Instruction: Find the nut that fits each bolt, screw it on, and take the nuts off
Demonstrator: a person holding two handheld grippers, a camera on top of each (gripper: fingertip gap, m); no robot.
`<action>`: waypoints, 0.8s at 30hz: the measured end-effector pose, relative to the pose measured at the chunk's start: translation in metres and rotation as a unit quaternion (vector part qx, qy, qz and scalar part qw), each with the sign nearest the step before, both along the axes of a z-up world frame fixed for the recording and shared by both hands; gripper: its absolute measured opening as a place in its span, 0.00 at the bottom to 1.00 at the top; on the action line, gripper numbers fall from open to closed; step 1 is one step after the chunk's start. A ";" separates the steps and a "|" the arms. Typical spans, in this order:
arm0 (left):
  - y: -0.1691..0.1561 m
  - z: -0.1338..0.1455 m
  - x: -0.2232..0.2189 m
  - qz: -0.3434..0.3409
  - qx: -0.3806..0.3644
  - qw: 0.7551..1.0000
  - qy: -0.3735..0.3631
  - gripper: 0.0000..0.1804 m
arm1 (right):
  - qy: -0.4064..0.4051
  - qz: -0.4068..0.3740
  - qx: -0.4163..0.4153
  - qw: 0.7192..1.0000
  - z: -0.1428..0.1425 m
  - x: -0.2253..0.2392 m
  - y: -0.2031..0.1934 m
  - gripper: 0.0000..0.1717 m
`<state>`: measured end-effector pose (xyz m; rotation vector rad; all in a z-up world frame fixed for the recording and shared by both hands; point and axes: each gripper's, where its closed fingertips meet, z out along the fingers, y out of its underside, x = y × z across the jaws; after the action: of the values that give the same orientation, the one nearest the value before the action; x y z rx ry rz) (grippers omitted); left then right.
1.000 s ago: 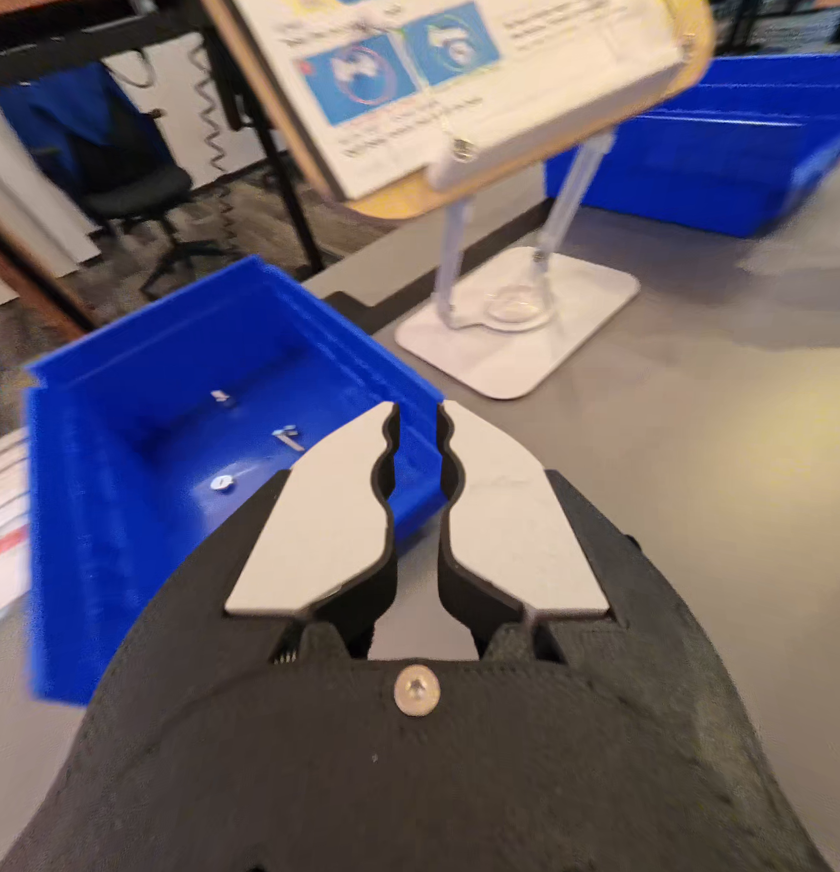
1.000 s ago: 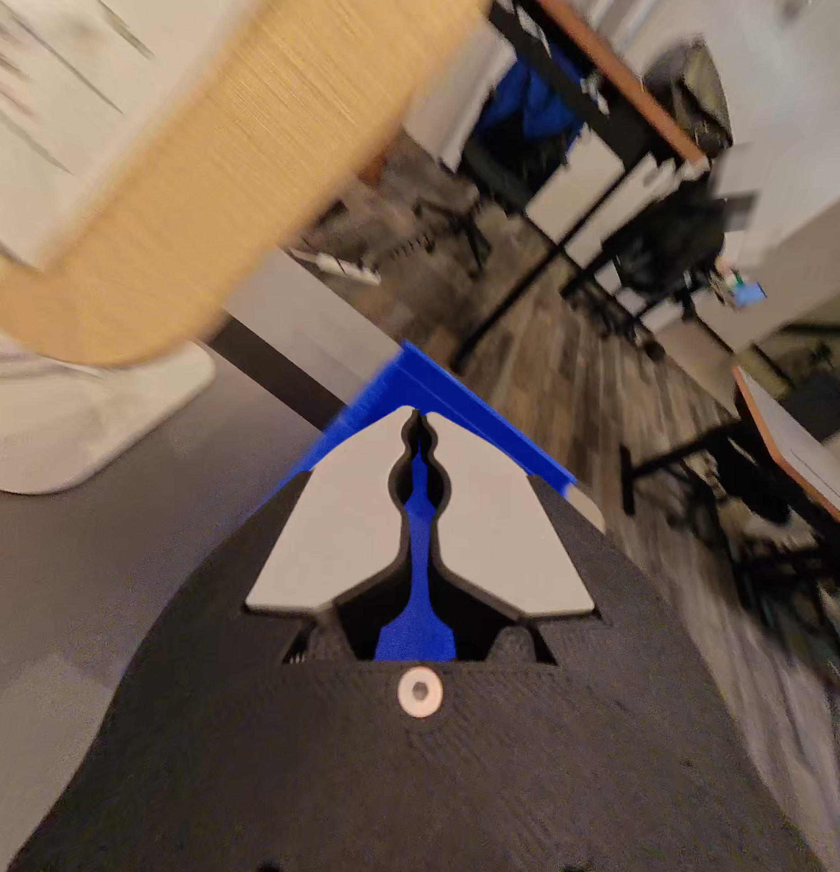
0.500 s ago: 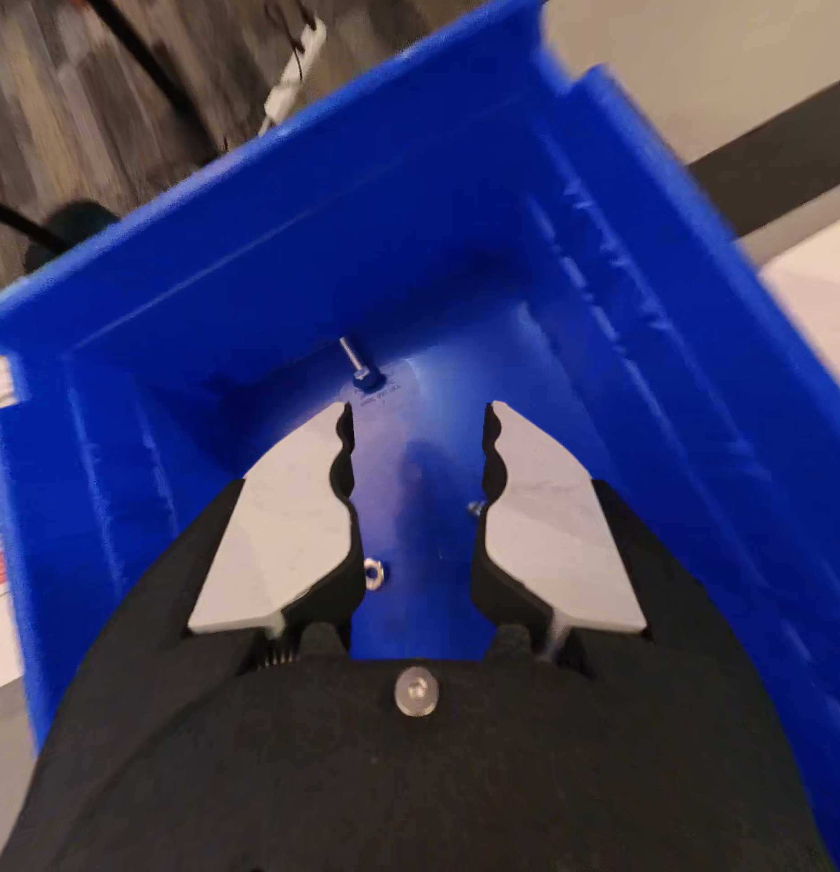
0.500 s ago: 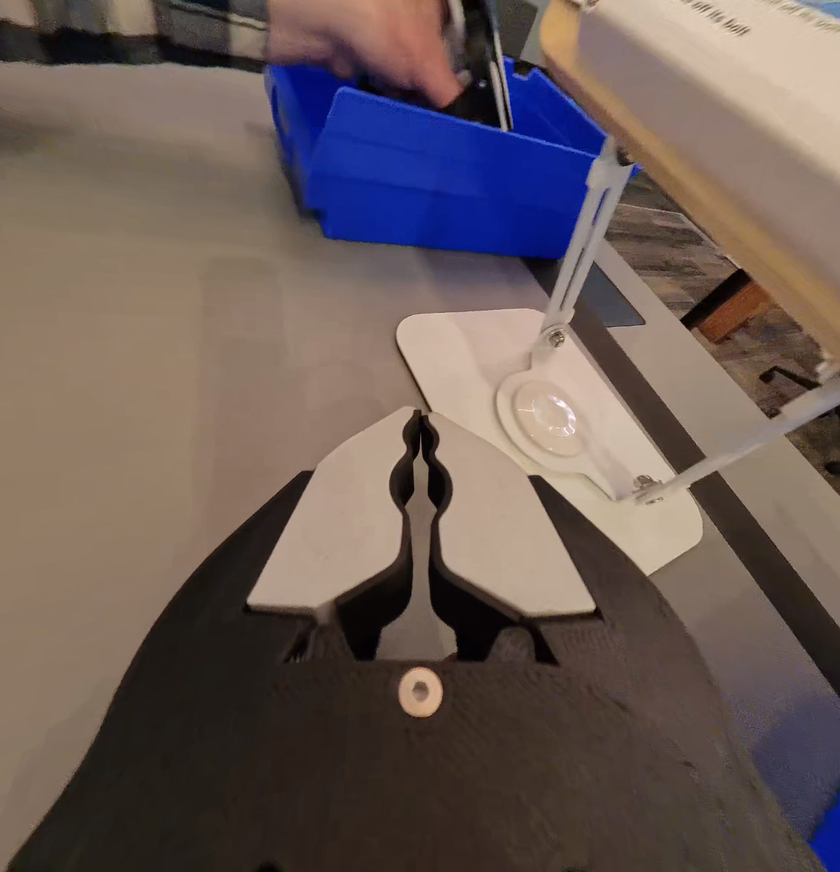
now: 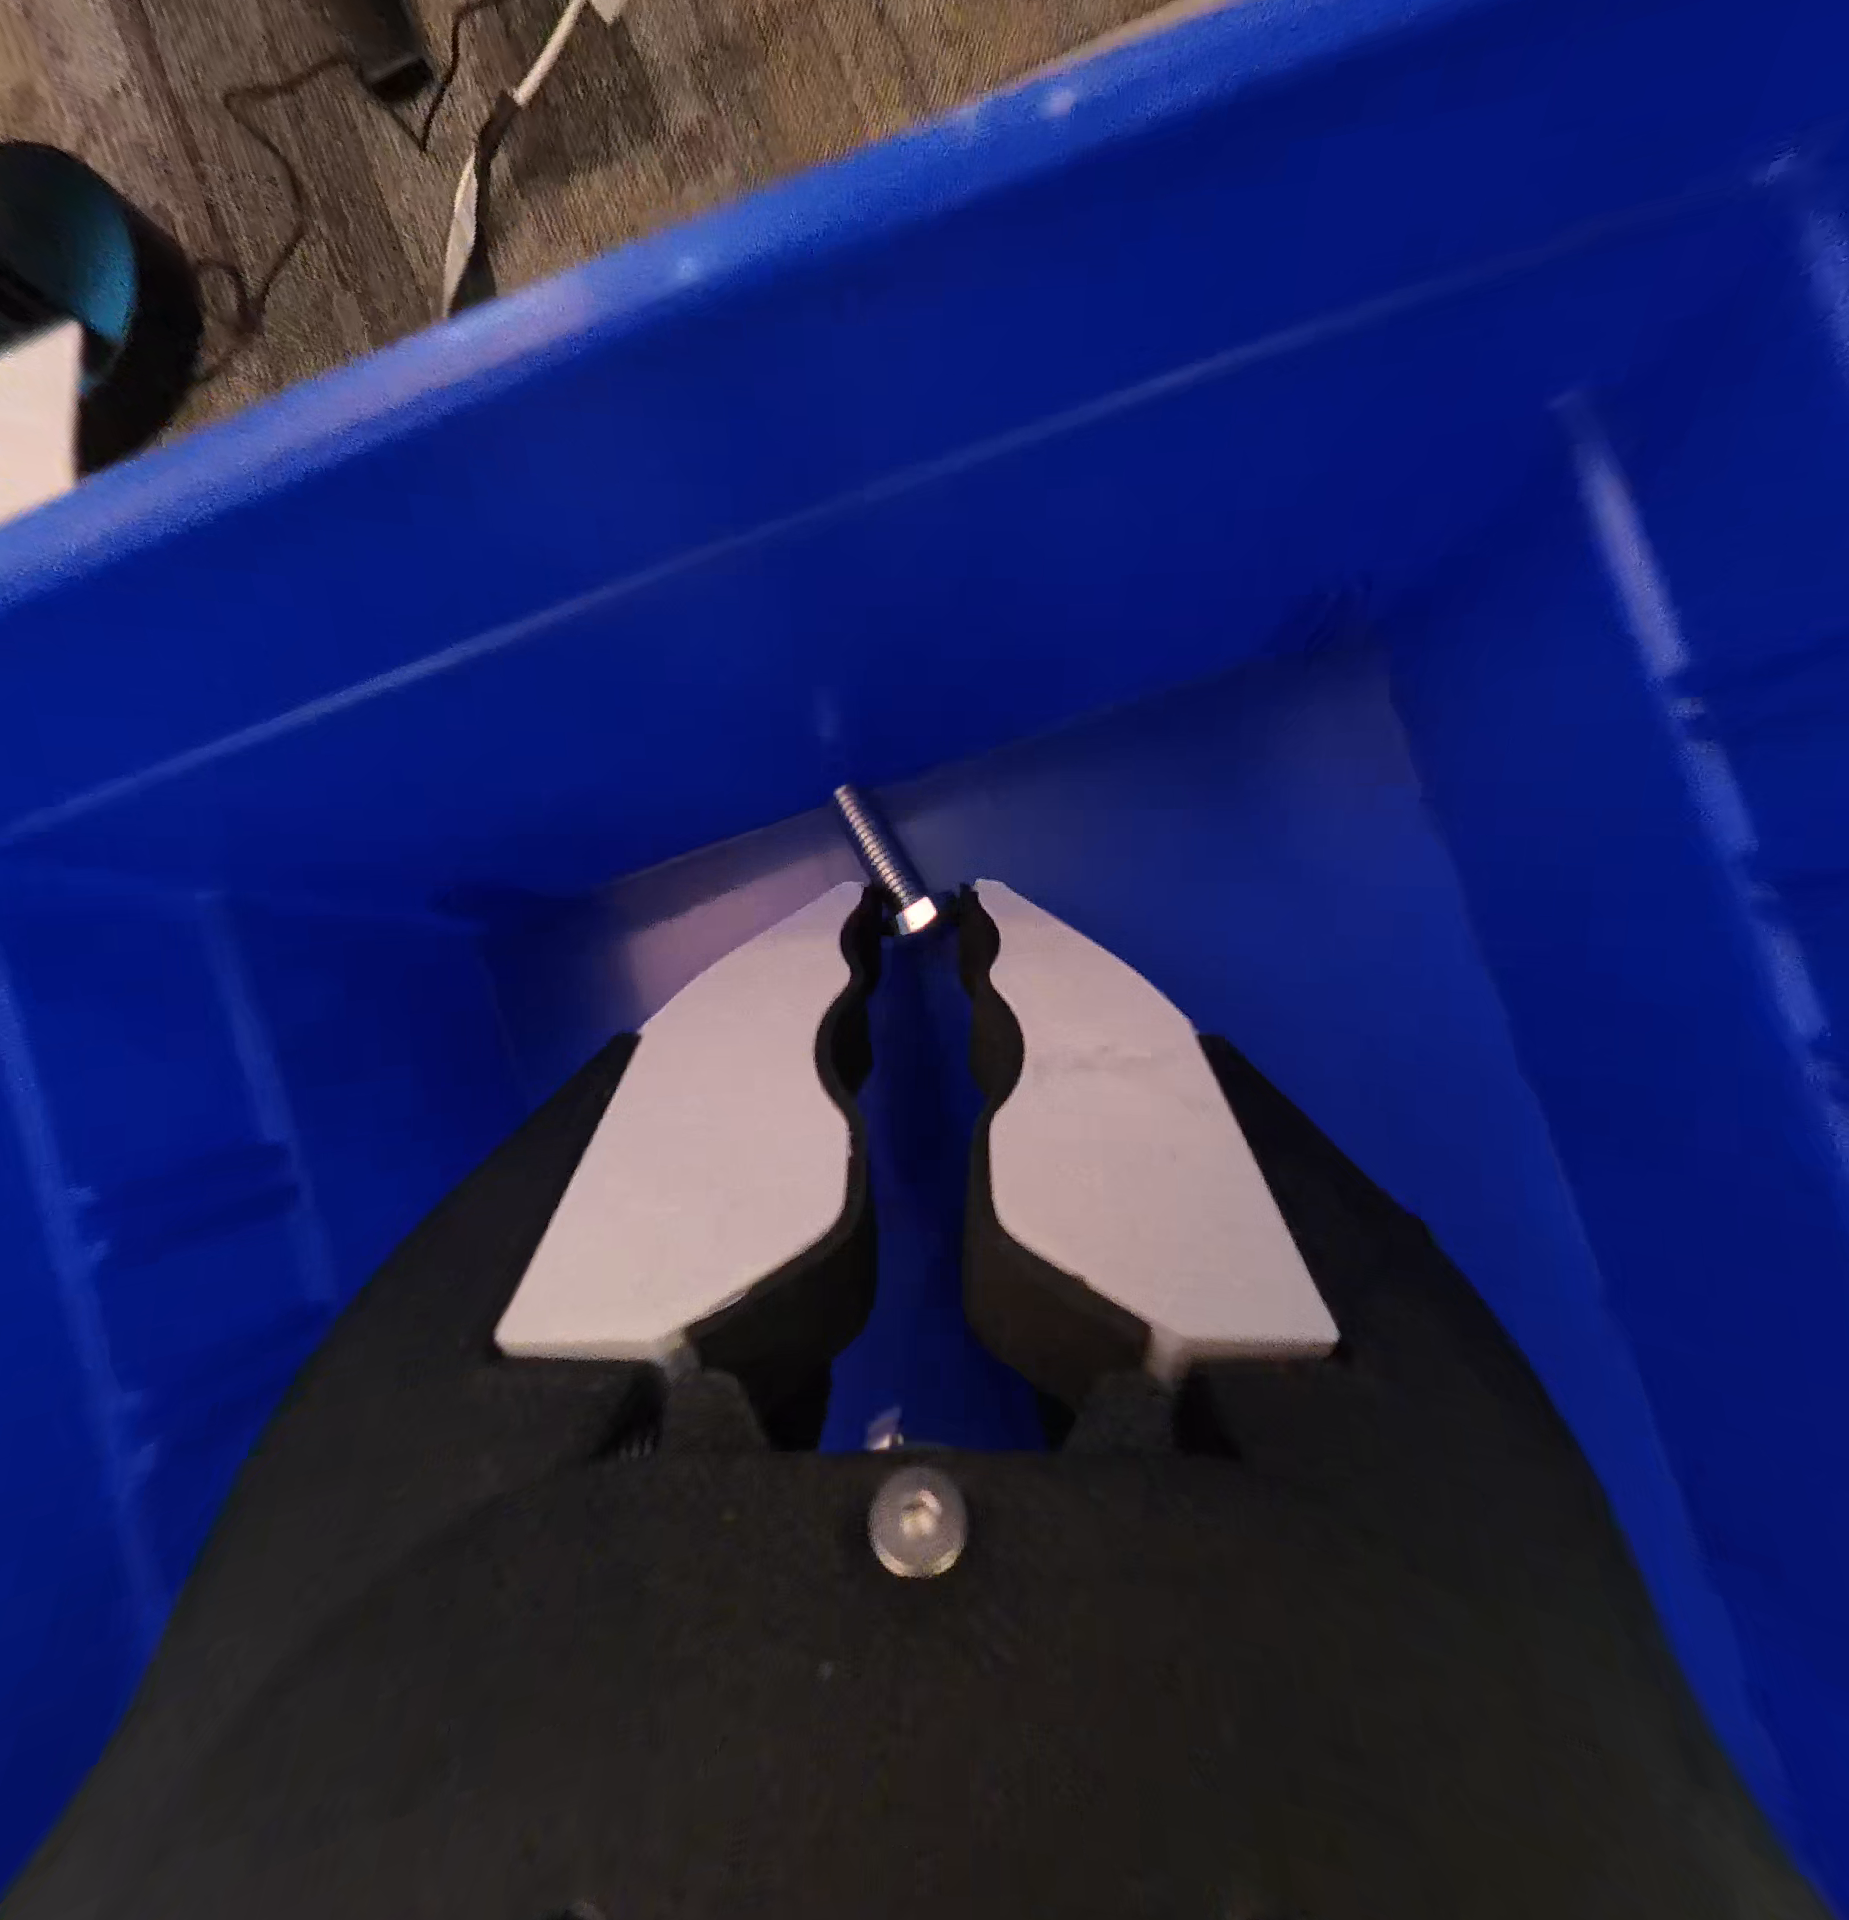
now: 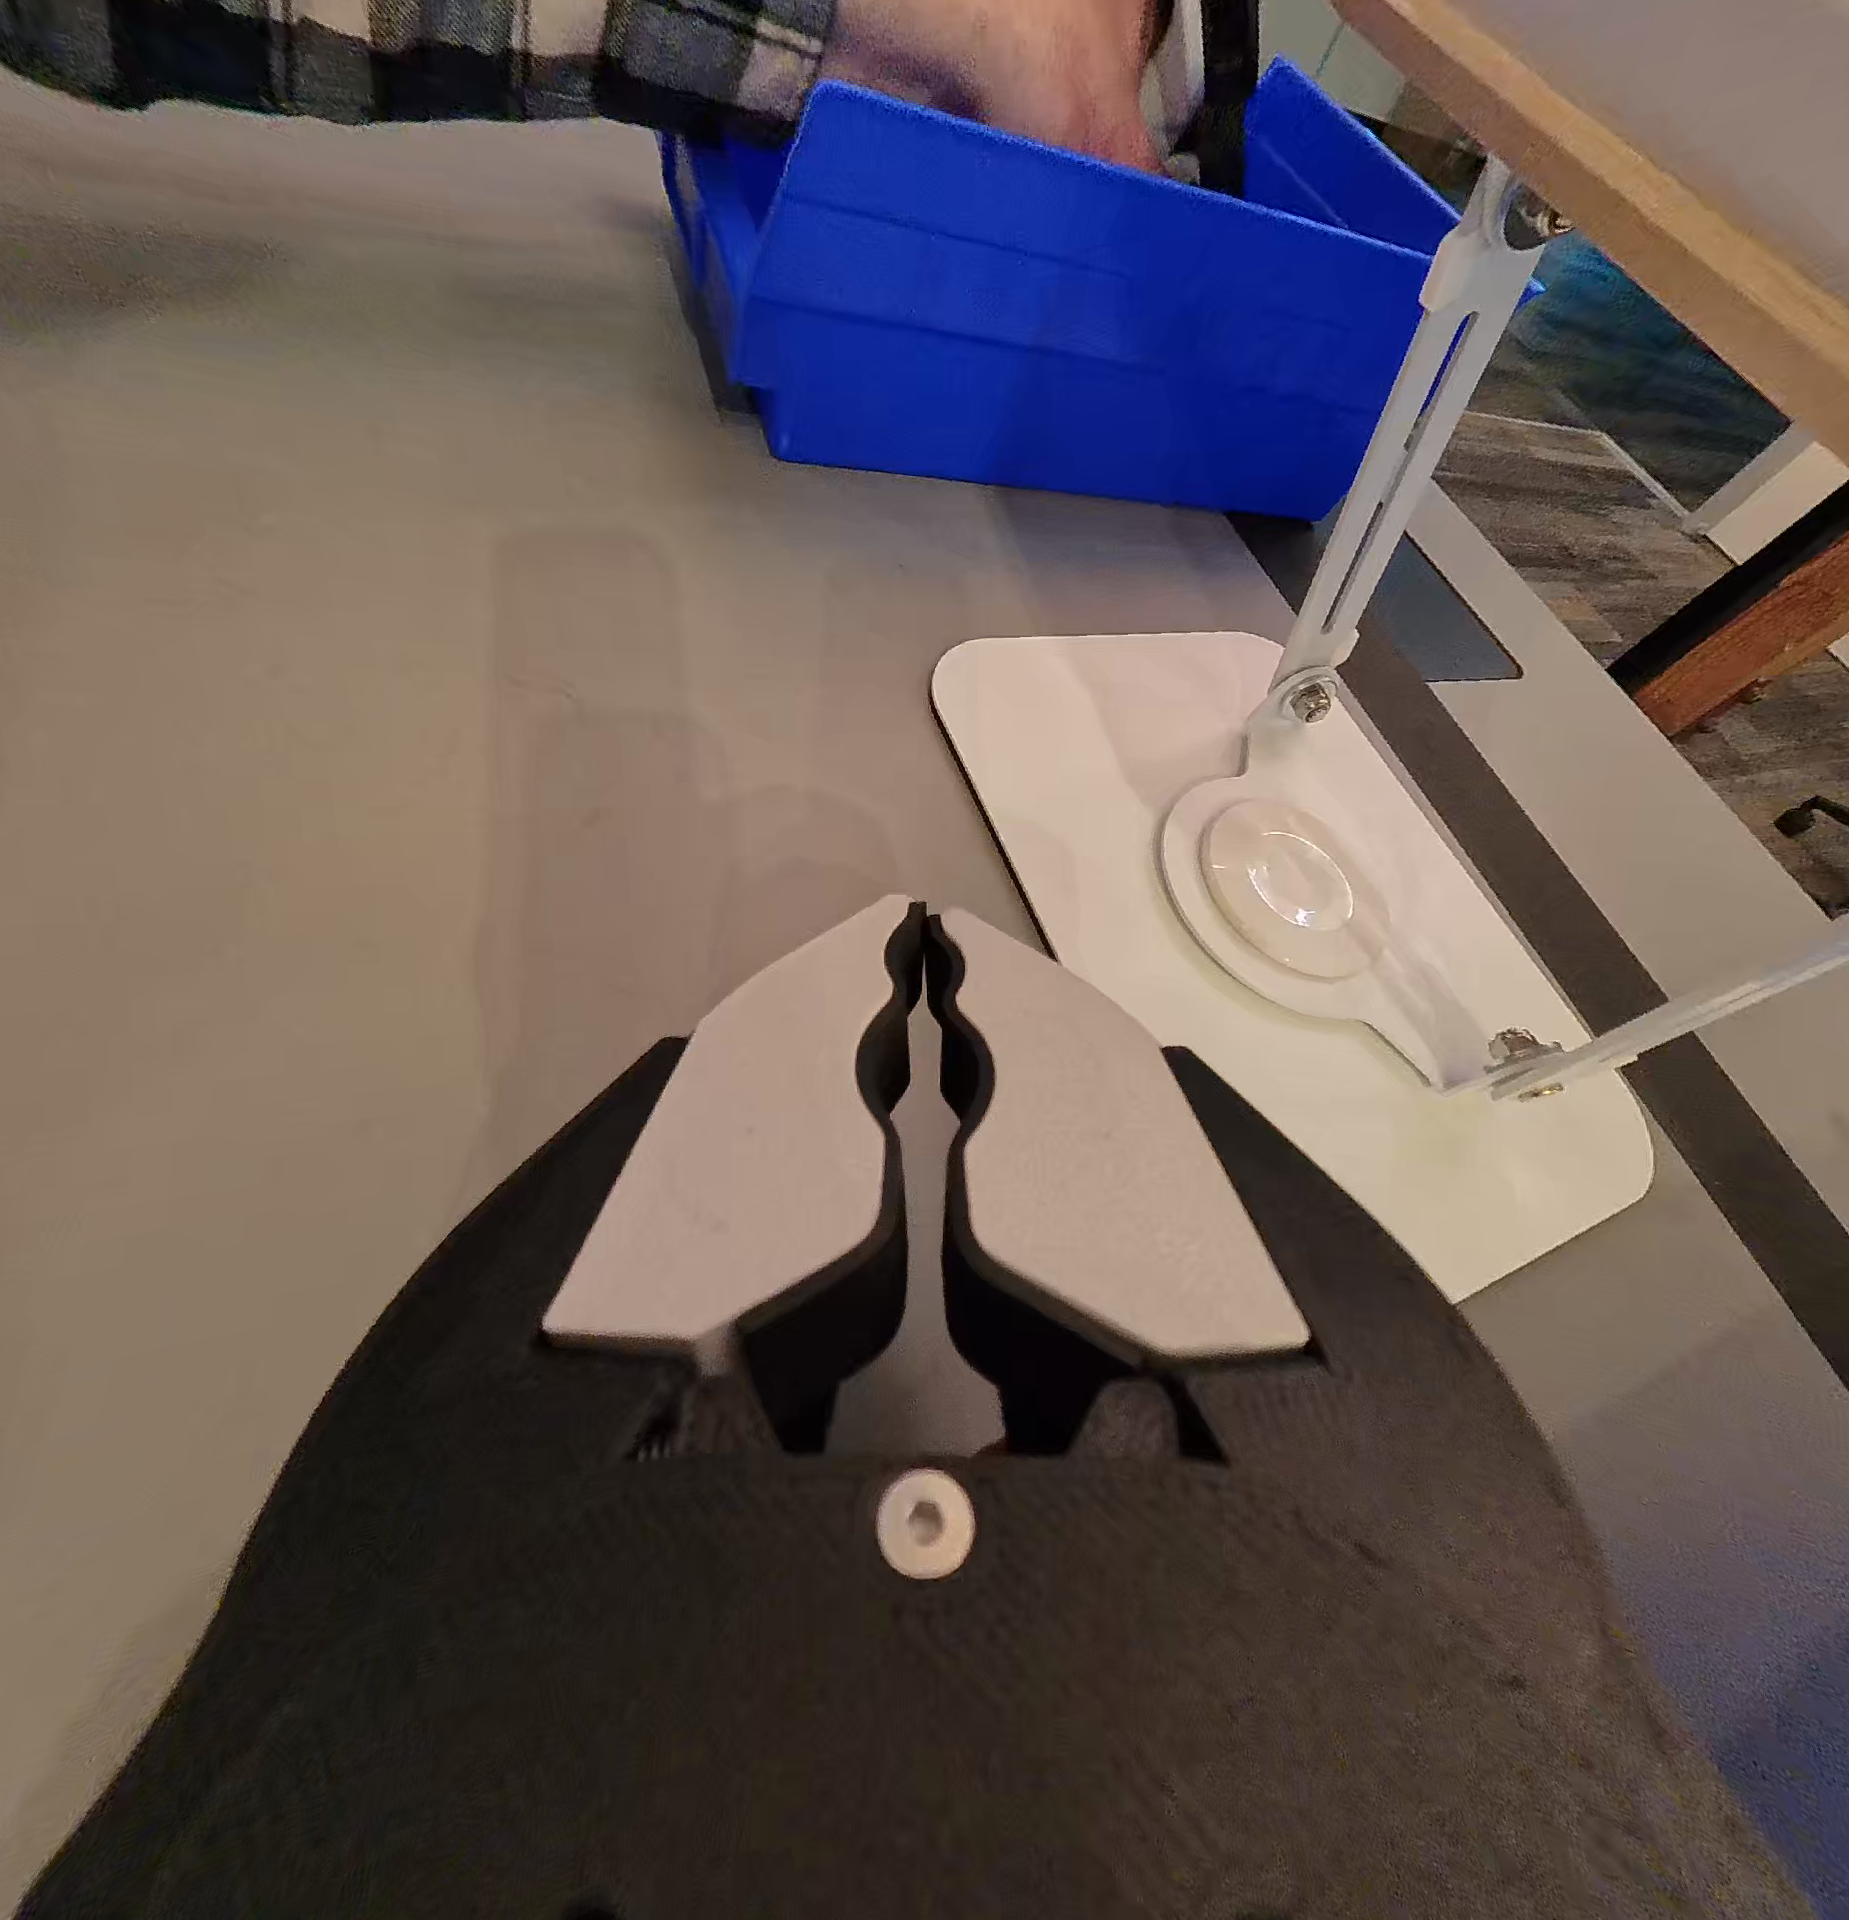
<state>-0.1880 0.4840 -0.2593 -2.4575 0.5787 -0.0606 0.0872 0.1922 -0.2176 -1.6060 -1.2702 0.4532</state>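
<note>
Inside the blue bin [image 5: 1003, 499], the left tongs [image 5: 915, 906] pinch the hex head of a silver bolt [image 5: 884, 862], whose shank points at the bin's far wall. Only the right view shows the grey bench [image 6: 328, 623], the white stand [image 6: 1263, 1039] beside the bin, and the right tongs [image 6: 922, 920], closed with nothing between them.

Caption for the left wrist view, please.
Left gripper inside the blue bin, fingertips closed on the hex head of a small silver bolt near the bin's far wall.

White stand [image 6: 1190, 935] on grey table [image 6: 380, 623]
</note>
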 end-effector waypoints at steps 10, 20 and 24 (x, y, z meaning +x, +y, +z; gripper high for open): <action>-0.128 0.141 0.014 -0.097 0.184 0.970 -0.124 0.08 | 0.055 0.033 -0.026 0.998 0.011 -0.016 -0.015 0.00; -0.298 0.148 0.104 -0.233 0.325 0.882 -0.250 0.08 | 0.330 0.127 -0.140 0.925 0.074 -0.078 -0.042 0.06; -0.324 0.126 0.144 -0.278 0.348 0.864 -0.234 0.08 | 0.408 0.154 -0.196 0.878 0.089 -0.102 -0.041 0.13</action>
<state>-0.0440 0.1599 -0.1337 -1.4415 0.8782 -0.5618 -0.0146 0.1509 -0.1283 -1.2696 -0.7841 1.4915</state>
